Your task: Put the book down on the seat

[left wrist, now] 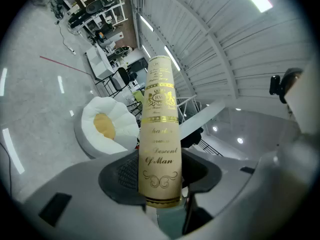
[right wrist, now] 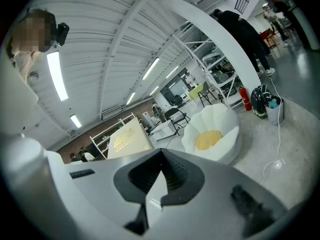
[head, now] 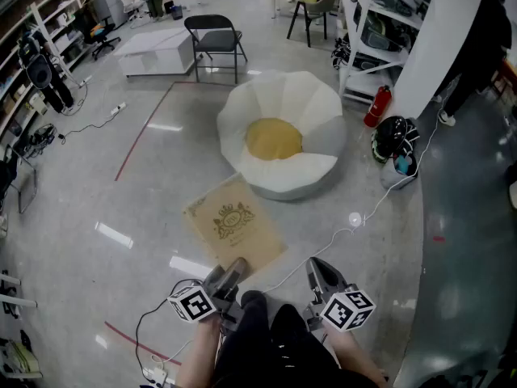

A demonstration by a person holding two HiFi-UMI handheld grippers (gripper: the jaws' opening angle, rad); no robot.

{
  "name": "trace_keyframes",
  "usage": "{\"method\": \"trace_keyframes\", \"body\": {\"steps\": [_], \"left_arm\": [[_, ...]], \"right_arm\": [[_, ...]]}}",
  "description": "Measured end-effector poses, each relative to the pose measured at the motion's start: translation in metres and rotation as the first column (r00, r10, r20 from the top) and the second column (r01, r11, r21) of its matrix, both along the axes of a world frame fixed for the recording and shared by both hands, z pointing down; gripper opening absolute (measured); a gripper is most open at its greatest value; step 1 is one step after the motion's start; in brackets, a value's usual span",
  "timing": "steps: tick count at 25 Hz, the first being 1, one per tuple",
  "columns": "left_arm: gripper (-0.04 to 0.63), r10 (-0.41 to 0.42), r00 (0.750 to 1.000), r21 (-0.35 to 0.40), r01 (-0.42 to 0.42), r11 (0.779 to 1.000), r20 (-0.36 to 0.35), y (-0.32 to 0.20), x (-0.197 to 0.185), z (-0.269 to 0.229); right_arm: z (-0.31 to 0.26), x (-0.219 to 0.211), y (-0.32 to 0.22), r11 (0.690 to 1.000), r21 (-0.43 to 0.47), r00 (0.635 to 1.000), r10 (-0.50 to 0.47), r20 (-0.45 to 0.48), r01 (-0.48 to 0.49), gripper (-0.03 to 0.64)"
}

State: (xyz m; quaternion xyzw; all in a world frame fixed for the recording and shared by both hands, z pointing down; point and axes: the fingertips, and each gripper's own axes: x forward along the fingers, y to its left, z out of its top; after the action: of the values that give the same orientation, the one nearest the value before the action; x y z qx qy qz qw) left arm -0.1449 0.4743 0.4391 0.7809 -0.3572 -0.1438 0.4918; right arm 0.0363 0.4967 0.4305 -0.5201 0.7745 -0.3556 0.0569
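Observation:
A tan book with gold print [head: 236, 225] is held flat above the floor, just short of the seat. My left gripper [head: 230, 275] is shut on the book's near edge. In the left gripper view the book's spine [left wrist: 159, 134] stands up between the dark pads [left wrist: 120, 176], which press on both of its sides. The seat is a white flower-shaped cushion with a yellow centre [head: 279, 140], also visible past the book [left wrist: 107, 126]. My right gripper [head: 319, 275] hangs beside the left one, shut with nothing in it [right wrist: 160, 154]. From that gripper's camera the book's cover [right wrist: 127, 139] is on the left and the seat [right wrist: 212, 136] is ahead.
A white cable [head: 355, 221] runs over the floor right of the seat. A black helmet [head: 393, 140] and a red fire extinguisher [head: 376, 106] stand by the shelving [head: 380, 23]. A folding chair [head: 214, 39] and a low white table [head: 157, 51] are farther off. A person [head: 485, 47] stands at the right.

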Motion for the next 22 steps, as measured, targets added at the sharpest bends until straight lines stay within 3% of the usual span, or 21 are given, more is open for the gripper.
{"method": "trace_keyframes", "body": {"steps": [11,22], "left_arm": [[0.224,-0.005,1.0,0.044,0.006,0.999,-0.019,0.074,0.059,-0.012],[0.224,-0.048,0.999,0.014,0.048,0.999,-0.003,0.089,0.055,-0.006]], "right_arm": [[-0.002,0.045,0.071,0.999,0.038,0.999,-0.009,0.041,0.008,0.011],[0.001,0.066,0.081,0.999,0.045,0.998,0.0,0.057,-0.003,0.011]]}}
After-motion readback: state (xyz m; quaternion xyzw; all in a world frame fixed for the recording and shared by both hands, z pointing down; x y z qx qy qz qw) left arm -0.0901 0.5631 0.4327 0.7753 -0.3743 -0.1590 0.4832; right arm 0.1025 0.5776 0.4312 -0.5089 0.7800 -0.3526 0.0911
